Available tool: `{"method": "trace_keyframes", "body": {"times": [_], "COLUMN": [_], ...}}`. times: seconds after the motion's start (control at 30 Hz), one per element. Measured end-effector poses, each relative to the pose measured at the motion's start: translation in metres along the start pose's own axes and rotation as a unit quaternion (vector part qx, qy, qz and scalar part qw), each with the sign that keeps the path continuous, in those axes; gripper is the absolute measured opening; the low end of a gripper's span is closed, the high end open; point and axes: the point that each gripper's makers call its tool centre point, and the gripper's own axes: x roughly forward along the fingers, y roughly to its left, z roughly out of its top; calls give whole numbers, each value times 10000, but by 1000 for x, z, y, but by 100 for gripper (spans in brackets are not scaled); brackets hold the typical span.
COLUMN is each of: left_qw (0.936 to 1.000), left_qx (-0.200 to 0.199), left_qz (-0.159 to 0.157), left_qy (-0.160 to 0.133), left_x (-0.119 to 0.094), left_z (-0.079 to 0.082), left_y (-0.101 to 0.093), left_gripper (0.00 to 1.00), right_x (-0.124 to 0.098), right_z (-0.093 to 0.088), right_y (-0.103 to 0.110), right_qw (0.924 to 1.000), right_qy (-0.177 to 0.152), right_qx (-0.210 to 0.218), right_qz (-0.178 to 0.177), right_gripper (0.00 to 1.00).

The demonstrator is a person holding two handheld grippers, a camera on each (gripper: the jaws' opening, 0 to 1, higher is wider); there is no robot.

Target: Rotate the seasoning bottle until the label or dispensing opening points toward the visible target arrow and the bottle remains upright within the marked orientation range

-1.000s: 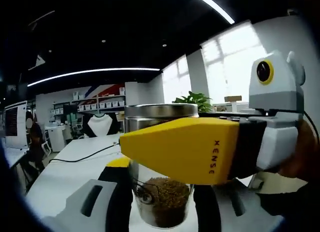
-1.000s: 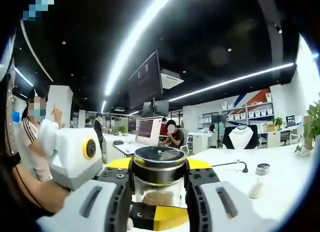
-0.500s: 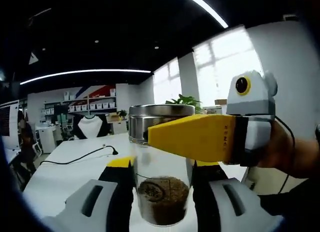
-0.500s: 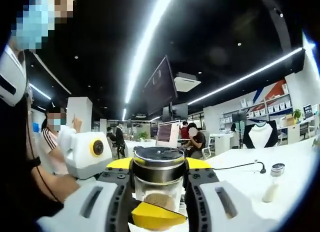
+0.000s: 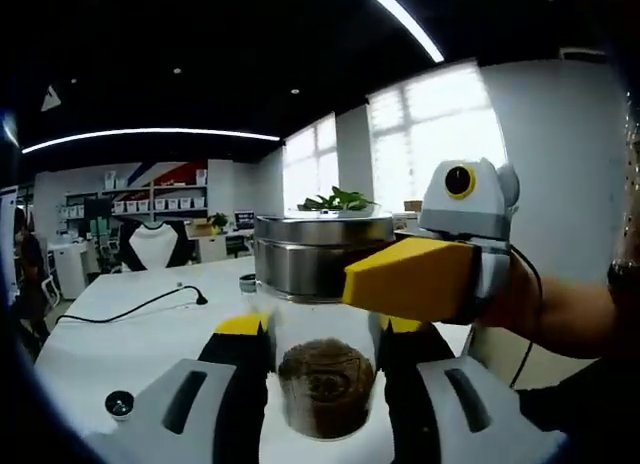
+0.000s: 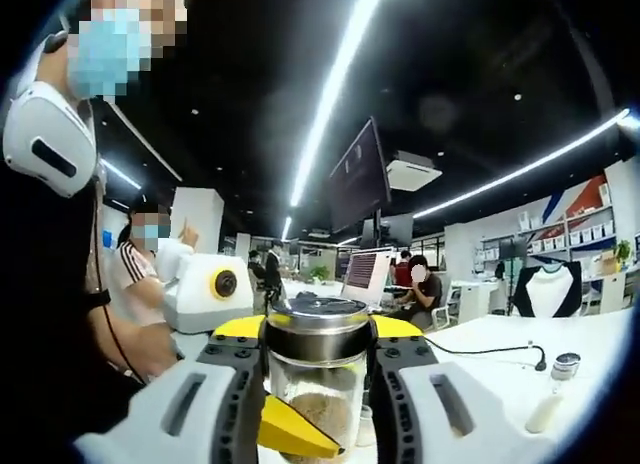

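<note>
- Left gripper view: the left gripper (image 5: 322, 384) has its two jaws rising from the bottom edge, and the bottle (image 5: 322, 329), a clear glass jar with a steel lid, stands upright between them.
- The jaws sit tight against the glass on both sides, so this gripper pinches the bottle low on its body. Brown seasoning fills the lower part of the jar.
- The right gripper (image 5: 415, 279) comes in from the right, its yellow jaw lying just beside the lid. A hand (image 5: 545, 309) holds it.
- Beyond the jaws a white table (image 5: 120, 344) carries a black cable (image 5: 135, 306) and a small cap (image 5: 119, 404), well apart from the bottle.
- Right gripper view: the right gripper (image 6: 318, 379) closes on the same bottle (image 6: 318, 369) just below the lid, jaws pressed to both sides.
- A yellow tip of the left gripper (image 6: 290, 431) shows low between the jaws, against the glass.
- A person (image 6: 60, 244) stands to the left; a small shaker (image 6: 545, 409) sits far right on the table (image 6: 490, 354).
- Doing the step well, as I judge it: turn about the bottle's own axis, keep the lid level, and let one gripper steady while the other twists.
- Hard to tell: no arrow or marked range is visible, the label is a faint mark on the glass, and the bottle's base is cut off.
</note>
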Motion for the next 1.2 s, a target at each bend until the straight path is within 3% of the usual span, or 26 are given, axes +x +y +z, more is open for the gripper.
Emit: {"method": "trace_keyframes", "body": {"times": [0.23,0.33,0.47,0.67,0.73,0.9,1.2], "left_qw": [9994,9982,9960,9935,9928,9917,9914], "left_qx": [157,295,286,361,385,442,607], "left_qz": [279,525,841,1079,1126,1197,1147], "left_qy": [-104,-78,-75,84,131,171,186], "left_x": [-2,-2,-4,-5,-5,-7,-8], "left_z": [2,2,2,-5,-8,-8,-8], "left_y": [6,13,24,32,33,35,37], "left_gripper": [45,45,45,45,45,45,45], "right_x": [5,10,15,19,20,20,20], "right_z": [0,-1,-4,-12,-14,-14,-14], "right_y": [1,-2,-10,-18,-19,-23,-23], "right_qw": [9999,9997,9968,9828,9795,9778,9849], "right_qy": [58,130,234,389,443,323,430], "right_qx": [-86,-77,-23,258,228,369,311], "right_qz": [-4,-189,-768,-1788,-1950,-2039,-1649], "right_gripper": [37,37,37,38,38,38,36]}}
